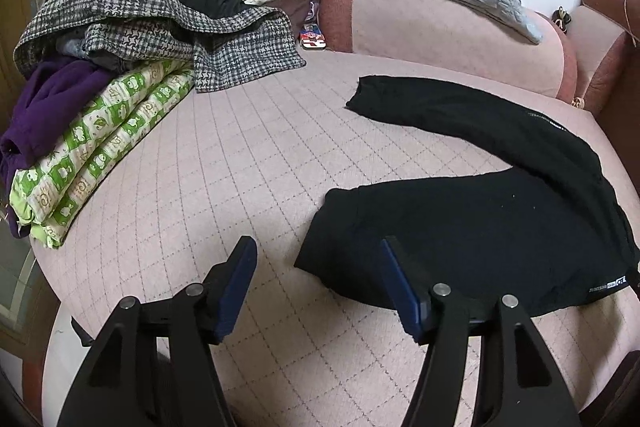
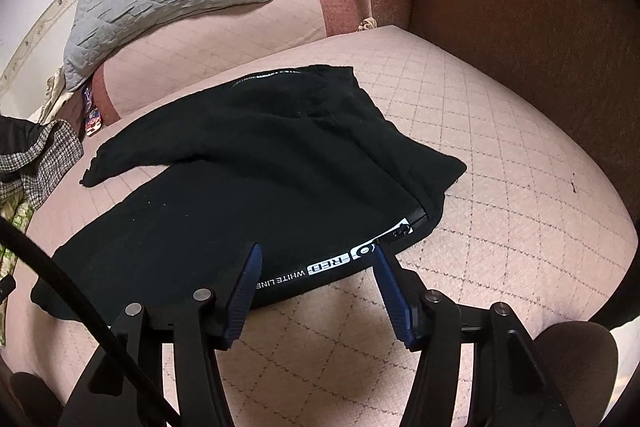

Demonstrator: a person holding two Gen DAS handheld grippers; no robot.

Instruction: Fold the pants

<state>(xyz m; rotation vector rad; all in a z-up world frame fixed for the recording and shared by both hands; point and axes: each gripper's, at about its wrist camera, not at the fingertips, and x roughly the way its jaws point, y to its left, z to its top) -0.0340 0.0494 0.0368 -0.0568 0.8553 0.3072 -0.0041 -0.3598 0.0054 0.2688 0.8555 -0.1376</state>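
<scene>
The black pants (image 2: 248,167) lie partly folded on the pink quilted sofa seat (image 2: 500,147), one leg splayed toward the backrest. The right claw (image 2: 316,255) hovers wide open and empty at the waistband; the left claw (image 1: 318,247), equally open and empty, seems poised at their near corner for the next fold.

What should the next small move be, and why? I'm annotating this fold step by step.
Probably ease the right gripper forward and close it on the waistband of the black pants. Both grippers are open and hold nothing, the pants lie only partly folded on the pink sofa cover, one leg stretching away, and the printed band sits right between the right fingers.
</scene>
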